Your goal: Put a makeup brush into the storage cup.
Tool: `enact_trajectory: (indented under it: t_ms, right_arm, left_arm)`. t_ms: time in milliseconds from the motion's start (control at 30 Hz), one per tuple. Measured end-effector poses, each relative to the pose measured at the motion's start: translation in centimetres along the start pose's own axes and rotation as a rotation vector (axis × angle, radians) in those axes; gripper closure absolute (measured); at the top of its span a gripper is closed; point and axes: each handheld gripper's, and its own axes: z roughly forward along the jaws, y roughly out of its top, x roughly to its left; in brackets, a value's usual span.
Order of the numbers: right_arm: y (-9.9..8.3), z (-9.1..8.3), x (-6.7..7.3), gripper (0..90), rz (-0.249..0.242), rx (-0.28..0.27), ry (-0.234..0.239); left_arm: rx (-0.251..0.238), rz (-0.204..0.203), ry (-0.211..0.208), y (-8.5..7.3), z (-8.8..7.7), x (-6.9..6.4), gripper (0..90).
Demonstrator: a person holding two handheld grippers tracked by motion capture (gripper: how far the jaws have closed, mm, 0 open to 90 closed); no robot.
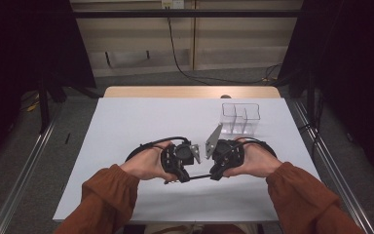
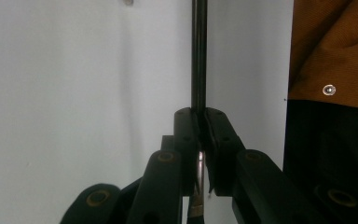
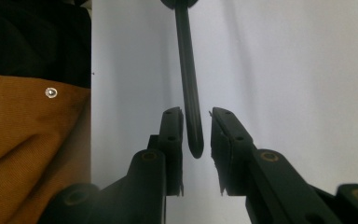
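Rust-brown sleeves [image 1: 108, 195] nearest, at 6 o'clock. Left gripper [image 2: 200, 122] clamps thin black rod [image 2: 198, 56], level above white table [image 1: 126, 126]. Right gripper [image 3: 196, 122] straddles rod's free end [image 3: 189, 102], jaws narrow but pads not yet pressing. Clear divided box [image 1: 240, 117] at 1 o'clock. Advice: centre rod between pads, close squarely, keep left grip firm until right one bites.
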Motion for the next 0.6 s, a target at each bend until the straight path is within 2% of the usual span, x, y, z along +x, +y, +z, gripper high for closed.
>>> enact_trajectory:
  t_ms: [33, 267, 300, 333, 367, 400, 467, 567, 600]
  right_arm:
    - [0.05, 0.02, 0.0, 75.4, -0.002, 0.0, 0.002]
    - [-0.02, 0.3, 0.08, 78.8, -0.01, 0.0, 0.013]
    - [-0.02, 0.4, 0.09, 79.2, -0.015, -0.002, 0.011]
    - [-0.05, 0.44, 0.07, 80.3, -0.012, -0.001, 0.018]
    - [-0.05, 0.44, 0.07, 80.3, -0.012, -0.001, 0.018]
    - [-0.15, 0.55, 0.06, 82.2, -0.004, 0.002, 0.022]
    - [-0.23, 0.63, 0.01, 82.8, -0.006, 0.005, 0.027]
    - [-0.28, 0.7, 0.03, 83.3, -0.007, 0.009, 0.032]
    - [-0.36, 0.71, -0.05, 83.5, -0.016, 0.011, 0.035]
  left_arm:
    - [-0.011, -0.012, -0.001, 0.0, 0.08, -0.06, 84.1]
    - [-0.017, -0.014, -0.01, -0.06, 0.24, -0.13, 84.1]
    - [-0.023, -0.019, -0.022, -0.08, 0.32, -0.17, 84.1]
    - [-0.023, -0.019, -0.022, -0.08, 0.32, -0.17, 84.1]
    - [-0.025, -0.016, 0.0, -0.11, 0.42, -0.26, 84.1]
    - [-0.025, -0.017, -0.014, -0.12, 0.48, -0.22, 84.1]
    - [-0.033, -0.033, -0.016, -0.09, 0.63, -0.33, 84.1]
    - [-0.037, -0.032, -0.021, -0.08, 0.66, -0.3, 84.1]
    - [-0.024, -0.01, -0.023, -0.03, 0.53, -0.16, 84.1]
